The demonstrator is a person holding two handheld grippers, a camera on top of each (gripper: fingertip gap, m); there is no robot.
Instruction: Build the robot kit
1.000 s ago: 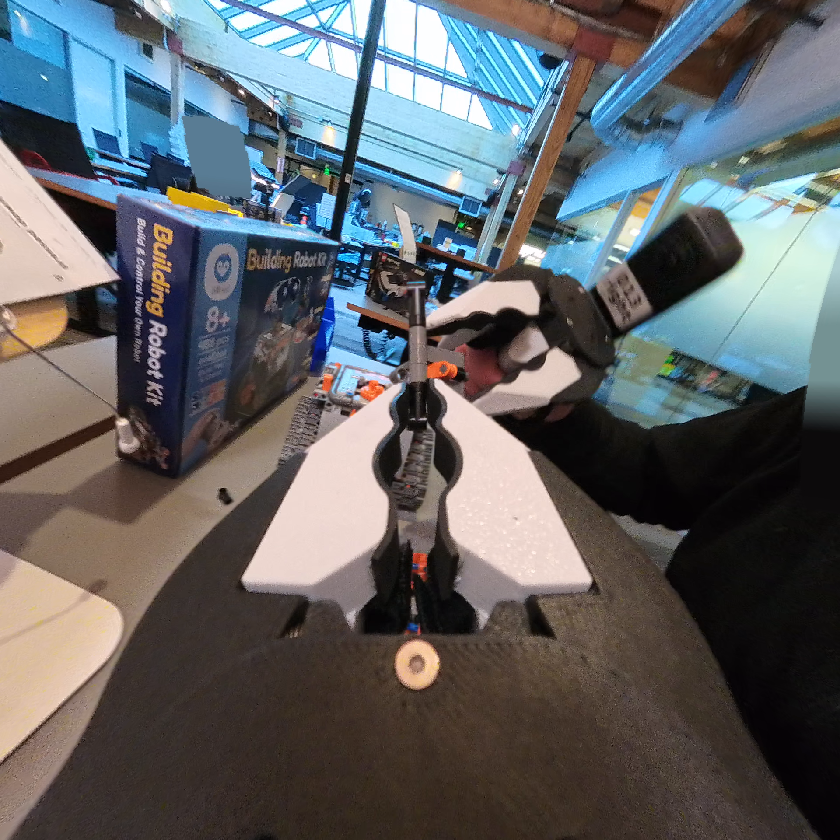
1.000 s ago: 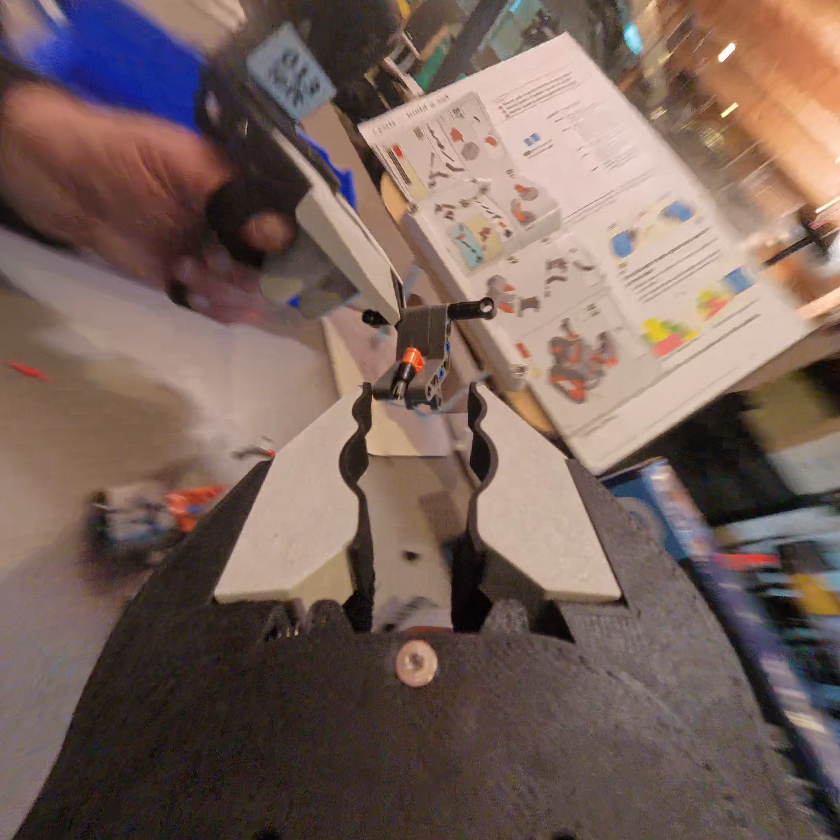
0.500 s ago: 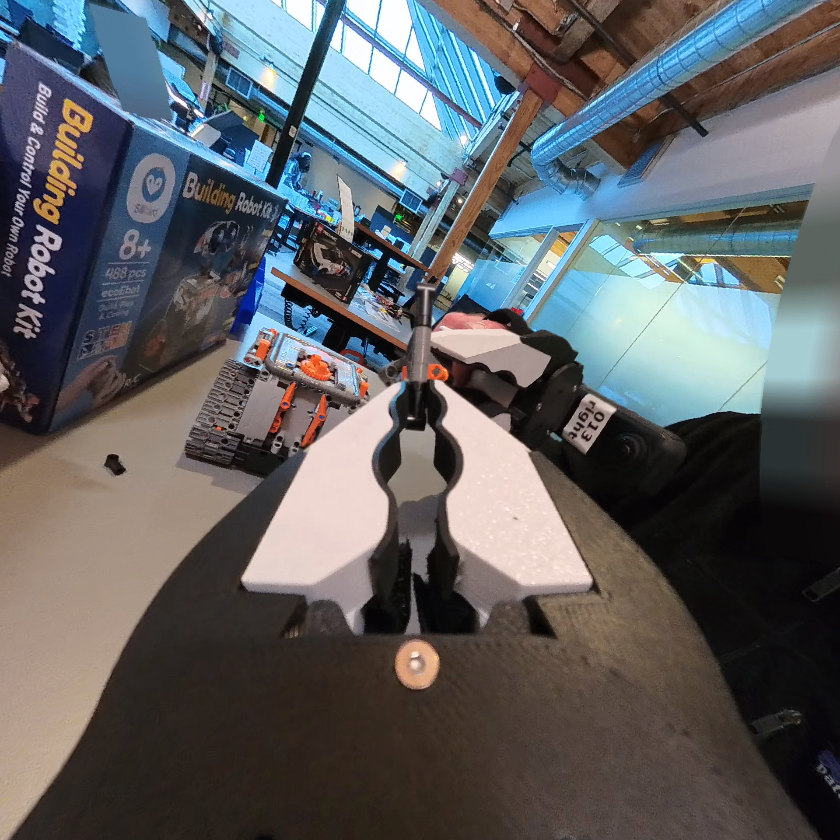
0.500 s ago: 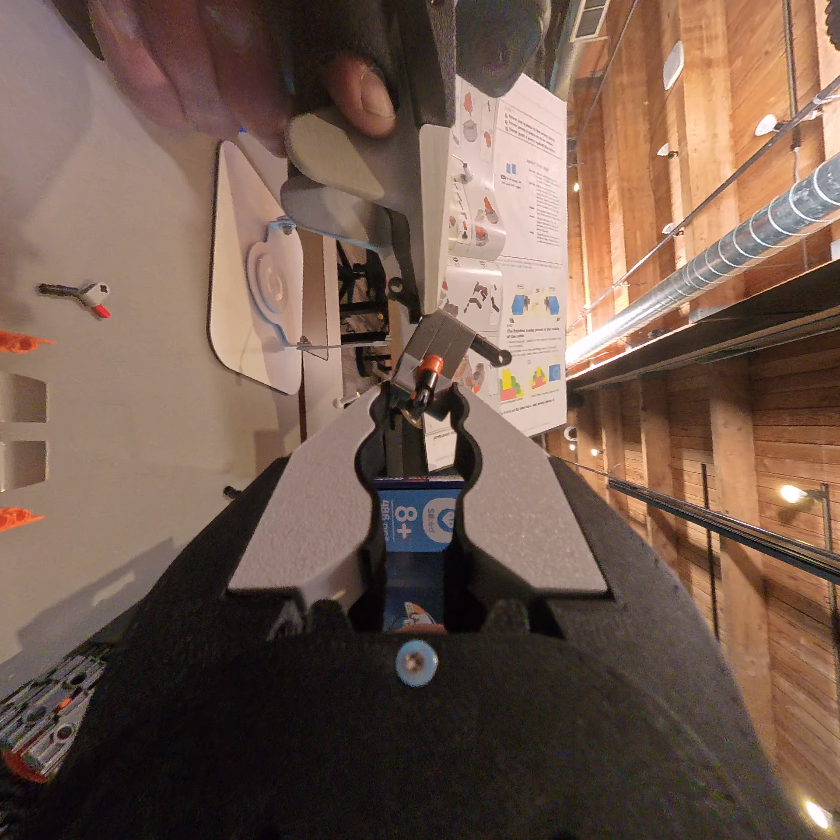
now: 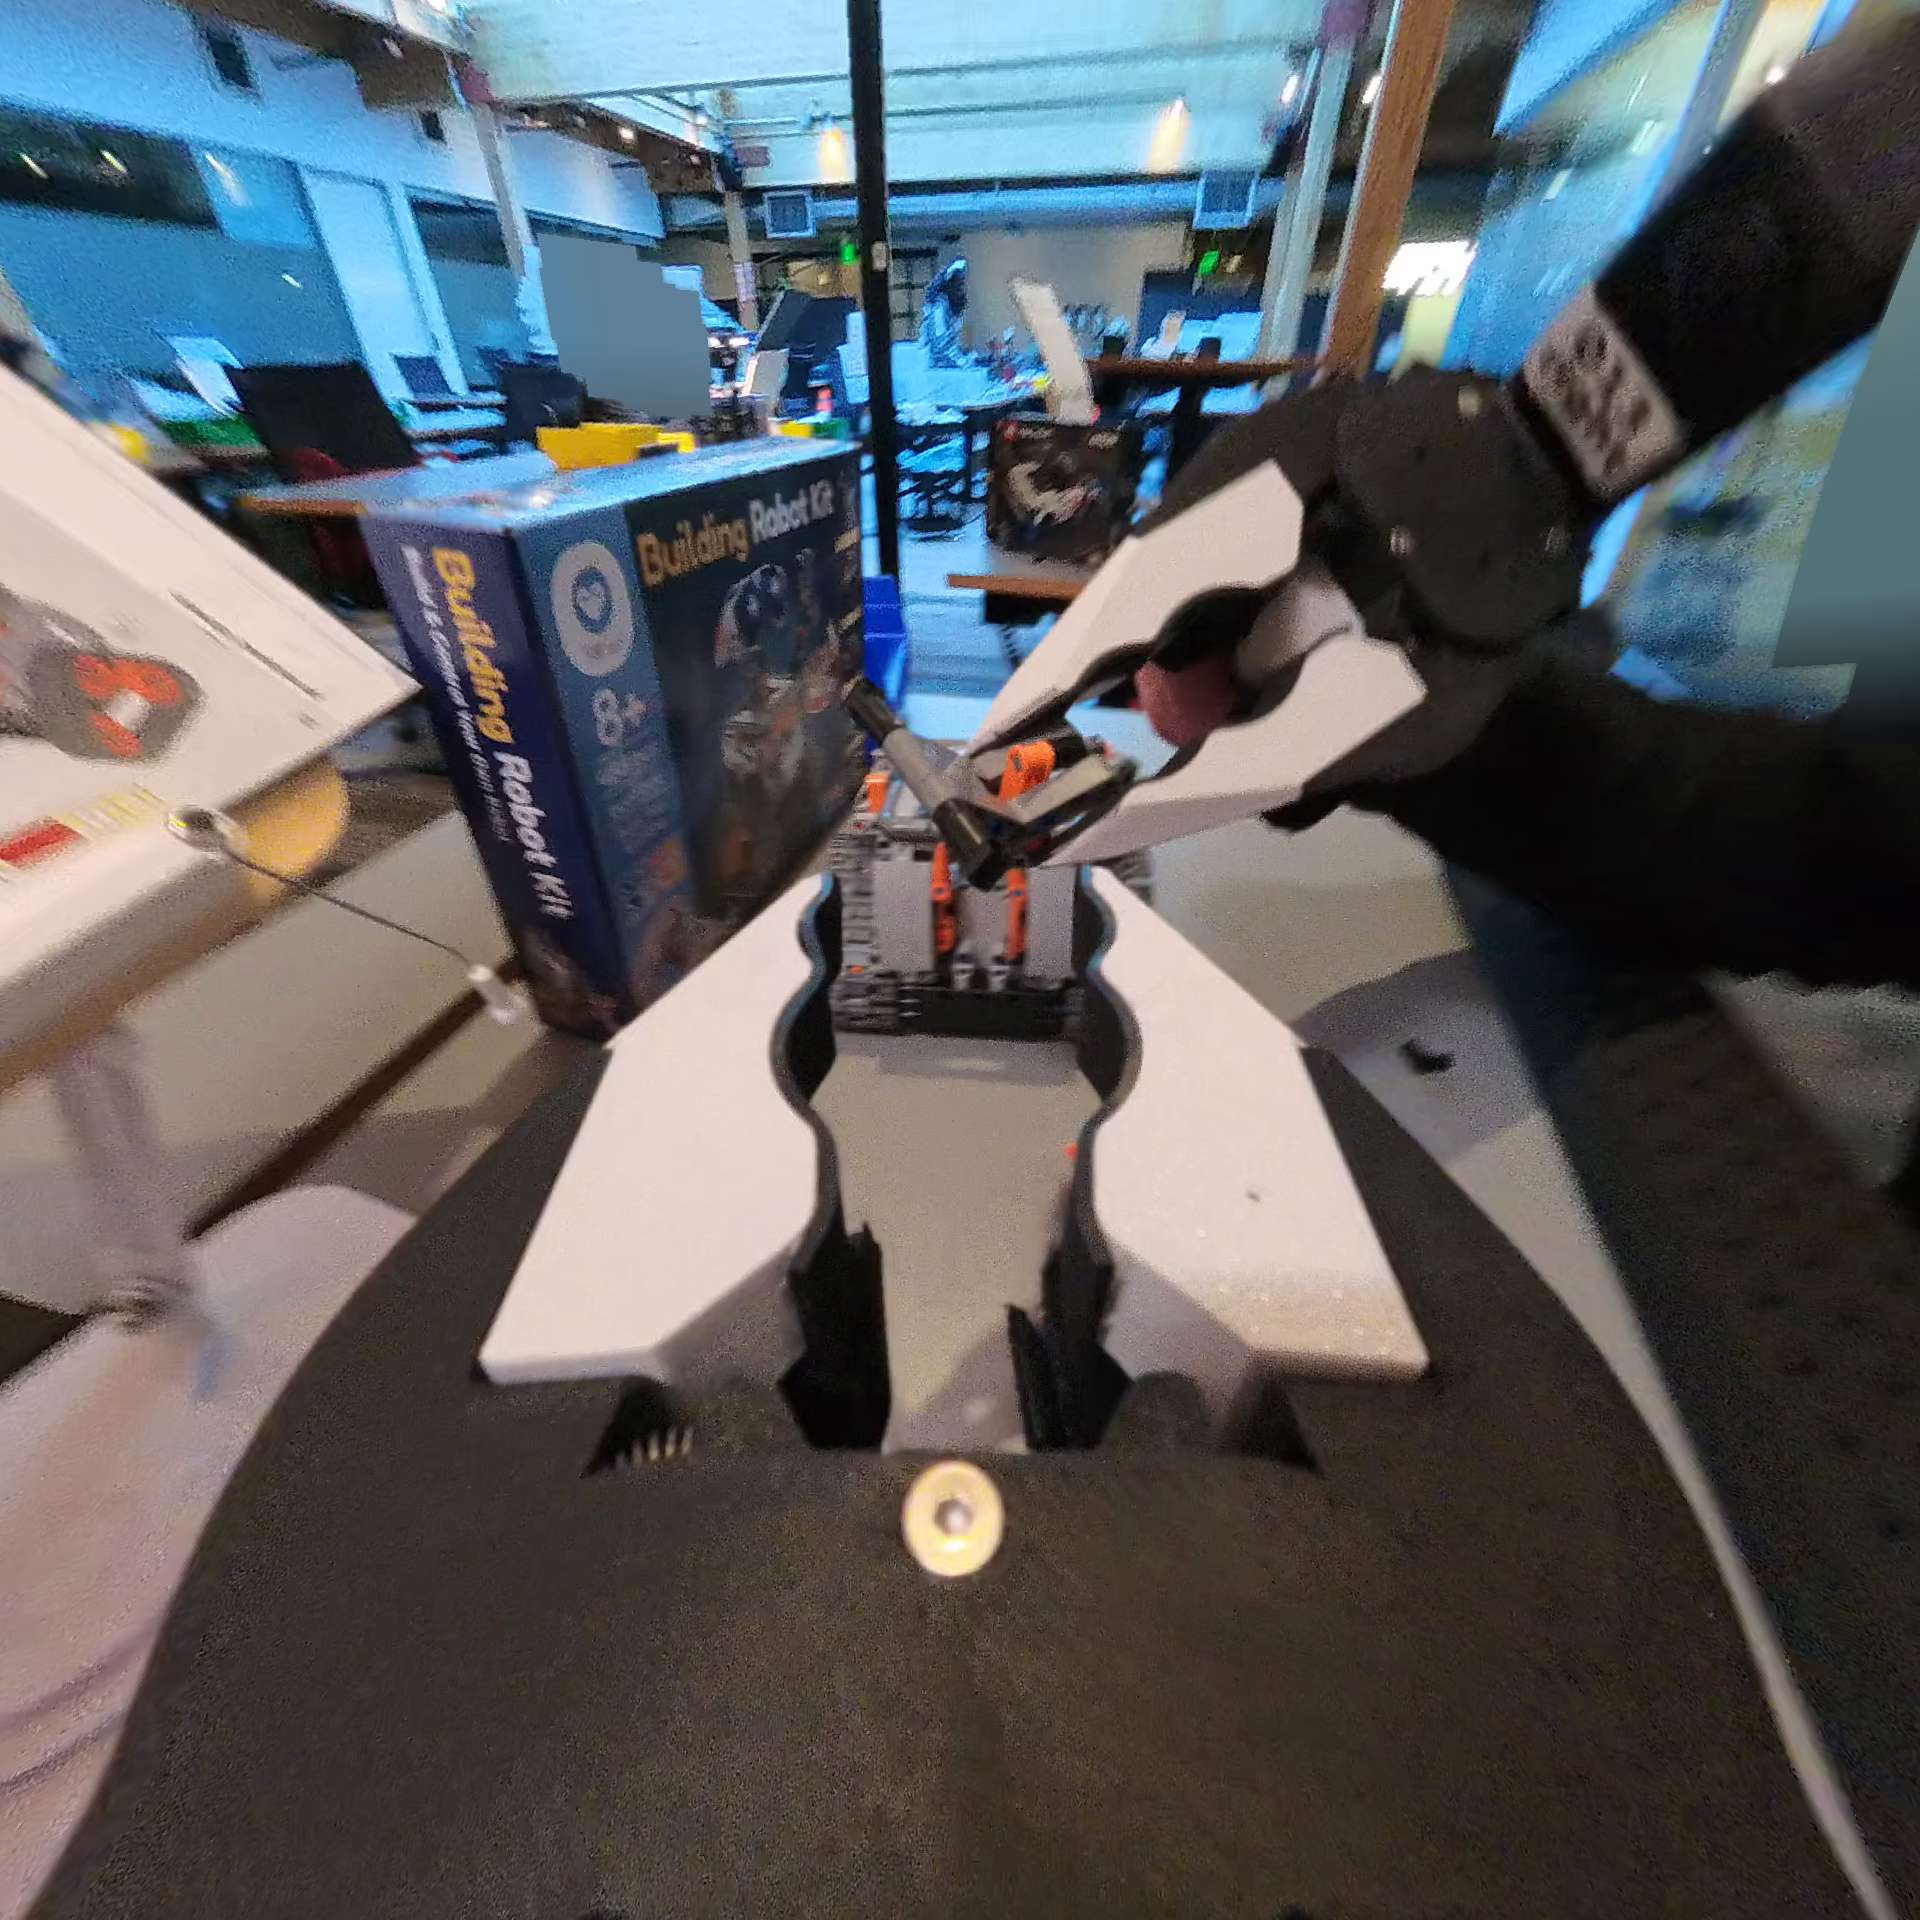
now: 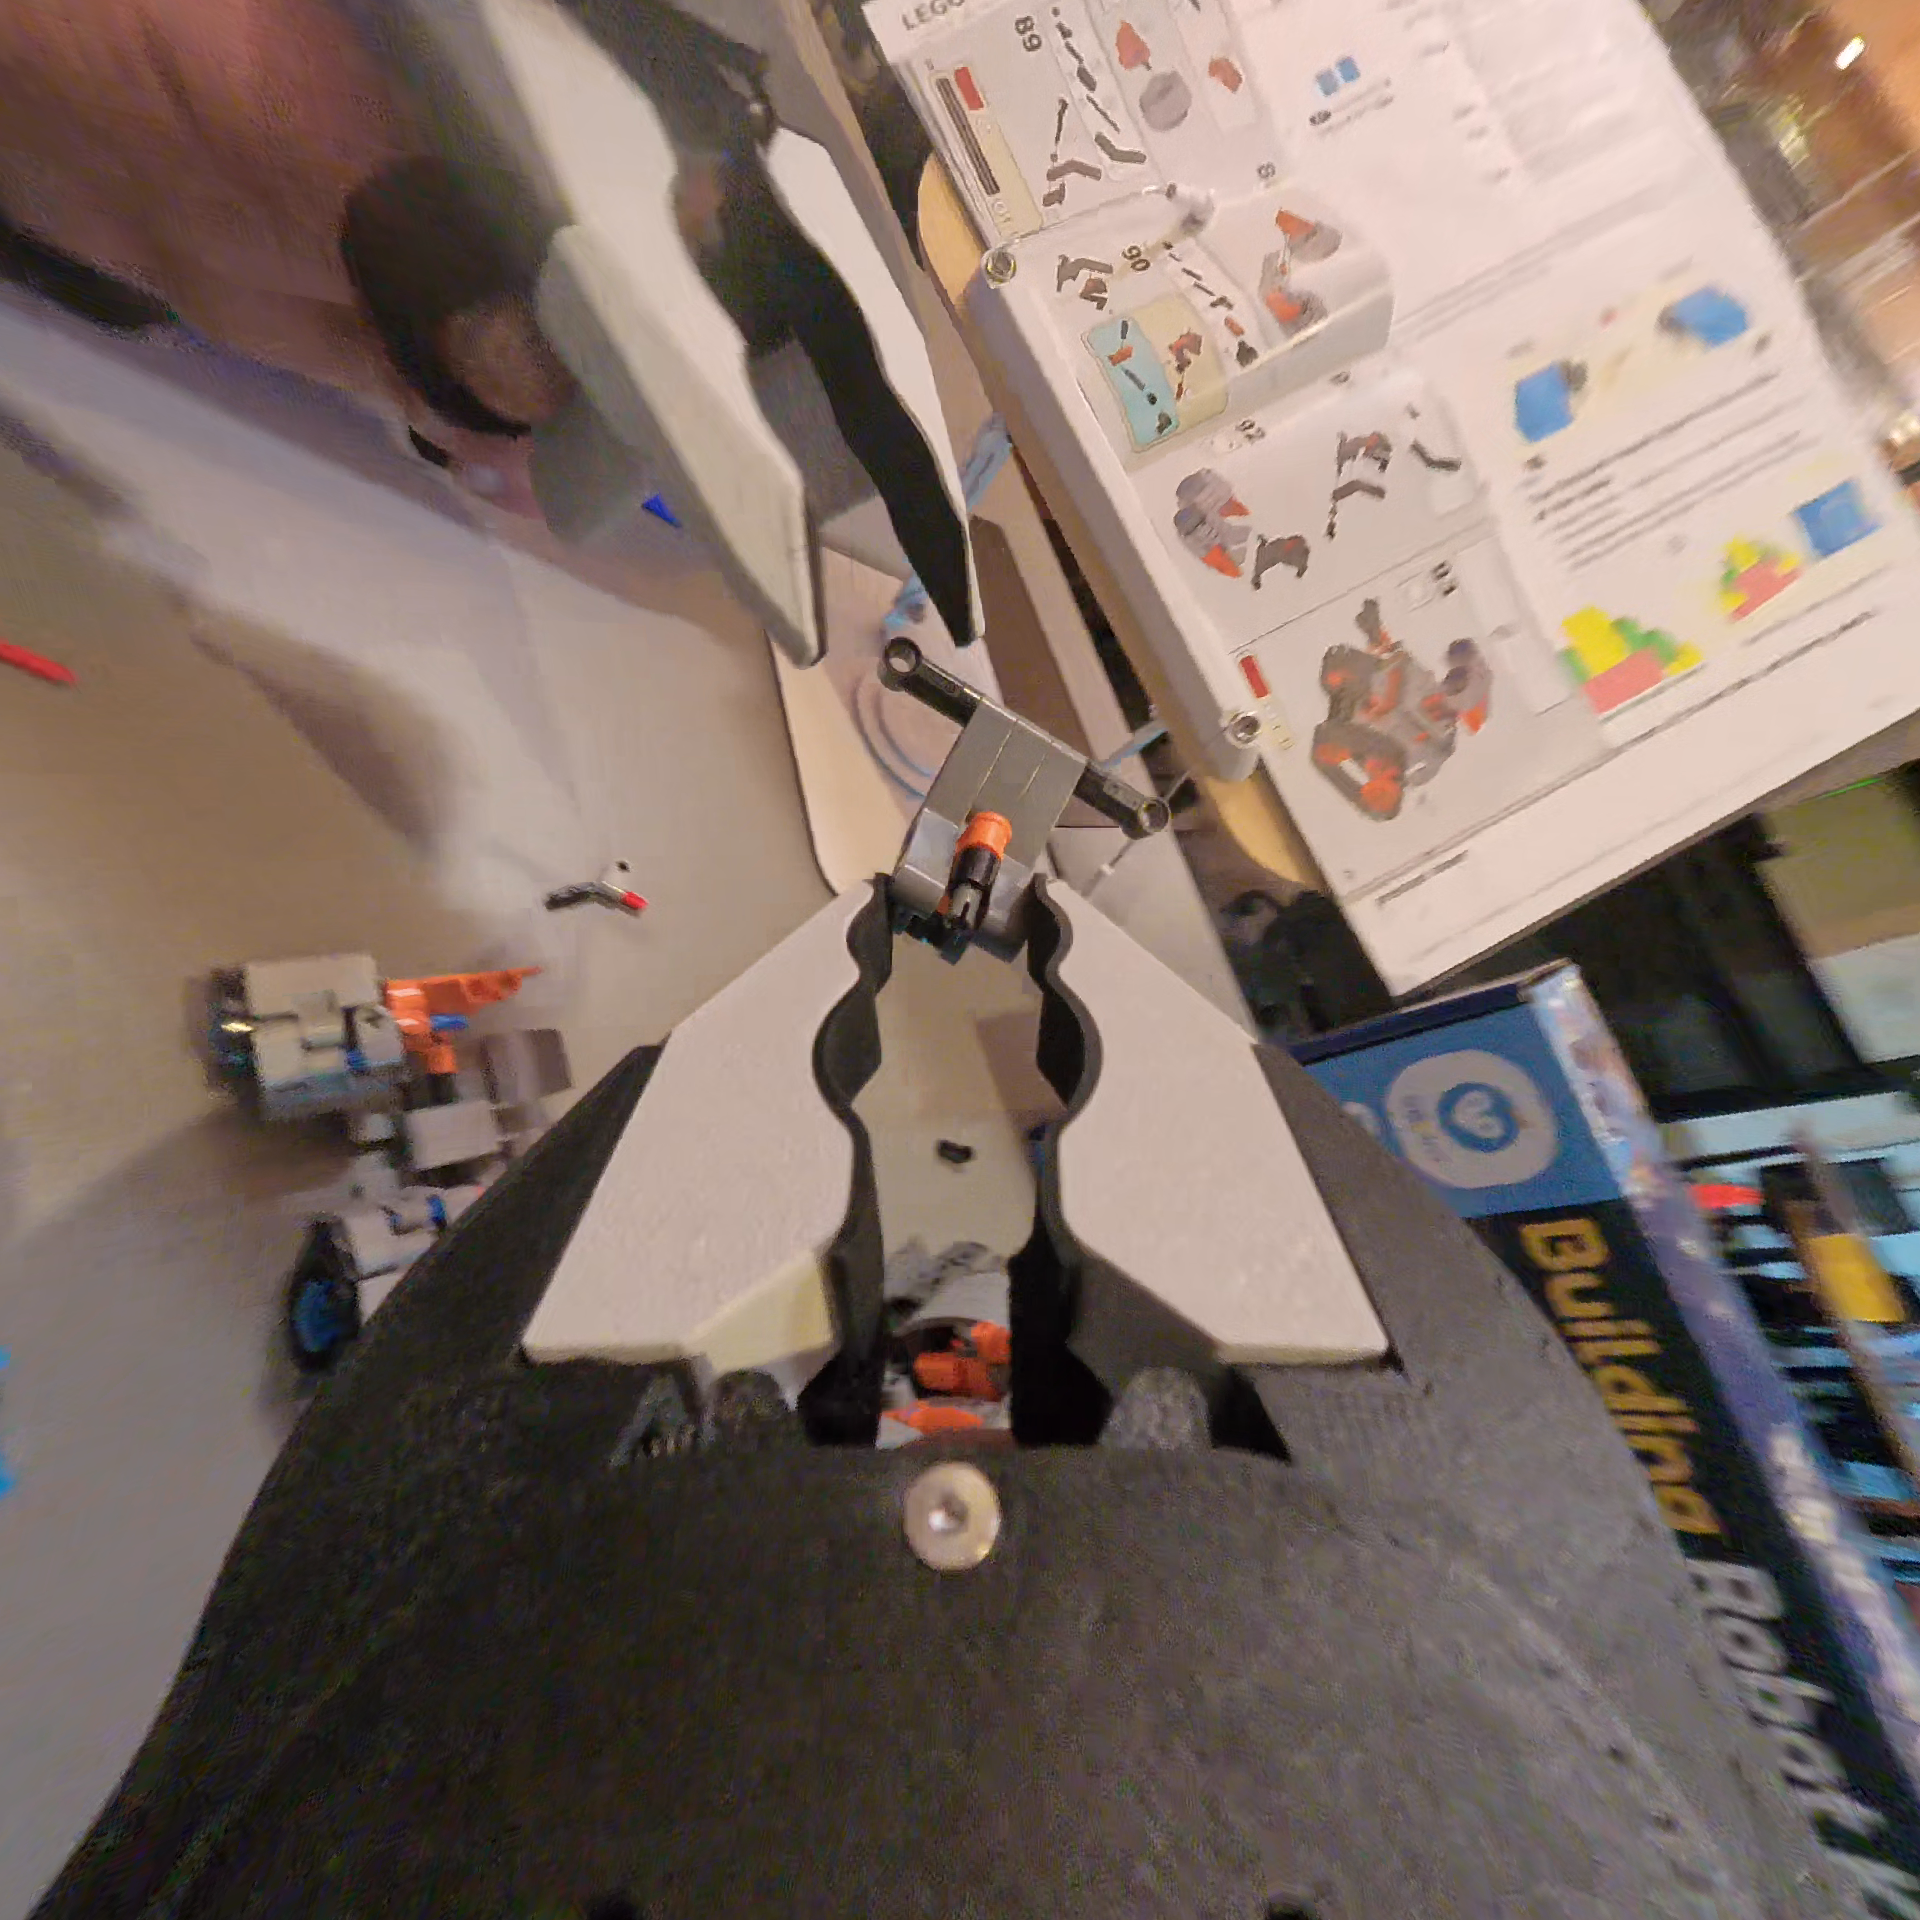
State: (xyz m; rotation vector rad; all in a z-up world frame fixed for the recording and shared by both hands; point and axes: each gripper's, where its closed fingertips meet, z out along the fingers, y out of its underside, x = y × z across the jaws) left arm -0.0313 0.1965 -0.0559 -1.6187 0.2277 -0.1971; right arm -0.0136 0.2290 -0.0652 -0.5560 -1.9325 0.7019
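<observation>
The right tongs [image 6: 958,899] pinch the grey part [image 6: 997,800] at twelve o'clock, seemingly firmly; the left tongs [image 5: 956,925], parted and empty, hover at eleven above the desk [image 6: 312,790].

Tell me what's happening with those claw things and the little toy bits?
A person is holding two grippers over a table. The right gripper is pinching a small grey and orange brick piece in the air. The left gripper is open and empty. A half-built tracked robot model sits behind it, beside a blue box.
</observation>
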